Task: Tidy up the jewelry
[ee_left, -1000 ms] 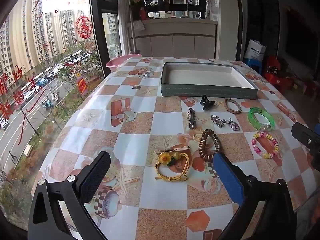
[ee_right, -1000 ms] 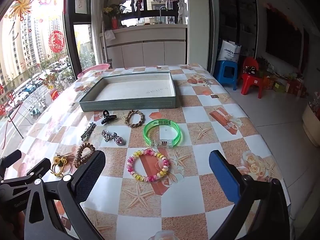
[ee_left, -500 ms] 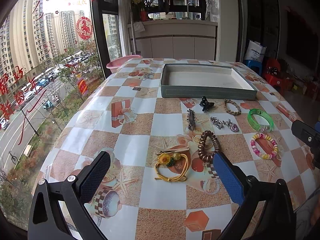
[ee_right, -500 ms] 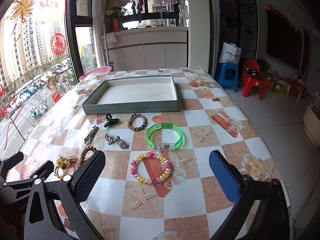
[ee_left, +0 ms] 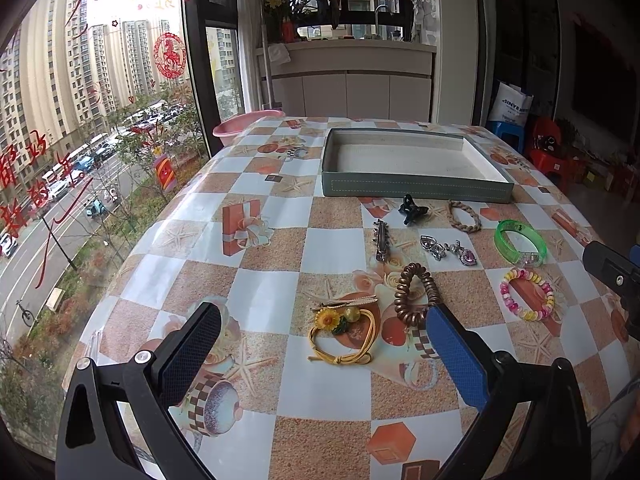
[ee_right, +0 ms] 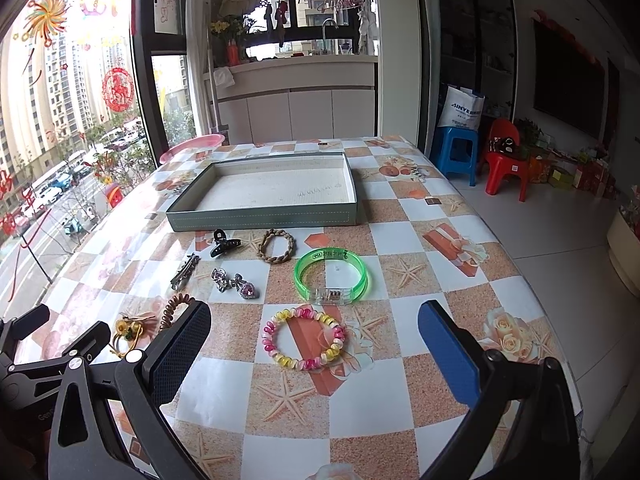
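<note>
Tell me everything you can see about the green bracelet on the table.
The green bracelet is a translucent, bright green bangle that looks like plastic, with dark printed marks on its far band and a clear clasp-like block on its near side. It lies flat on the checkered tablecloth, whole and untouched, short of the tray. The braided loop lies to its far left and the pink and yellow bead bracelet just nearer the camera; neither touches it.
</note>
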Motion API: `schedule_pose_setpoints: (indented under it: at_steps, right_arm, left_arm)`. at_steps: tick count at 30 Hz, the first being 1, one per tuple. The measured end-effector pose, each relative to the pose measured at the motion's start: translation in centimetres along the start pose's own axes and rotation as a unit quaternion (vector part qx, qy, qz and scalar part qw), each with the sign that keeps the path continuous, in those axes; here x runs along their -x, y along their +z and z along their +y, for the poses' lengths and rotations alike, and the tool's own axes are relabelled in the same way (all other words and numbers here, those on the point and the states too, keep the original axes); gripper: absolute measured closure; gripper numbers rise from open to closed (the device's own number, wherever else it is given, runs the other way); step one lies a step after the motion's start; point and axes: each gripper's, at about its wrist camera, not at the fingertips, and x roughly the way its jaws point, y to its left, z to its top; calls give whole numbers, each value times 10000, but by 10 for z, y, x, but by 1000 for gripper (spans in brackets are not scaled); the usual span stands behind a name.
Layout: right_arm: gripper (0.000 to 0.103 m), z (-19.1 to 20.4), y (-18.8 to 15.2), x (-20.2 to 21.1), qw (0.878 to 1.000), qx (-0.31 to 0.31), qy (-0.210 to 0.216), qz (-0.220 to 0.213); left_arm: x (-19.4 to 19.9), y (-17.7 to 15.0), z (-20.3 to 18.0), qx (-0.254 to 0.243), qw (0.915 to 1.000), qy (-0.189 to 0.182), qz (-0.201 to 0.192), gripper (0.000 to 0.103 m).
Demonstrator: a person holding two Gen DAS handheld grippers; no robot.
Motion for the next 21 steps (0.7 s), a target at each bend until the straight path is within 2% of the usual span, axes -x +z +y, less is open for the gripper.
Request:
schedule_pose_setpoints:
  at_steps: [21]
  right_arm:
    - [0, 1, 0, 1, 10000, -4, -3, -11]
  left_arm:
    - [1, 1, 0, 26, 10000, -12, 3, 0]
